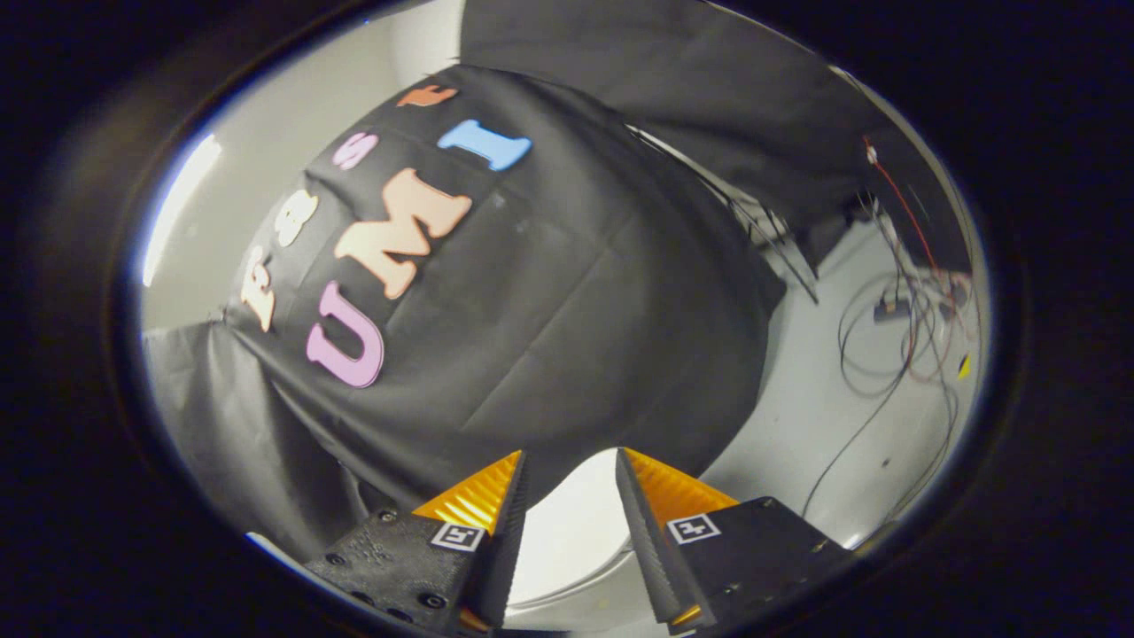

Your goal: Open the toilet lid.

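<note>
- The gripper (571, 470) stood open, its fingers holding nothing.
- Between them showed a white toilet lid (567, 540), mostly hidden; its hinge couldn't be made out.

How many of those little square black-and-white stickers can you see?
2. One square marker sits on one side of the gripper, the other on the other side, each behind one of the open fingers. The white toilet lid shows between them. More may be hidden.
</note>
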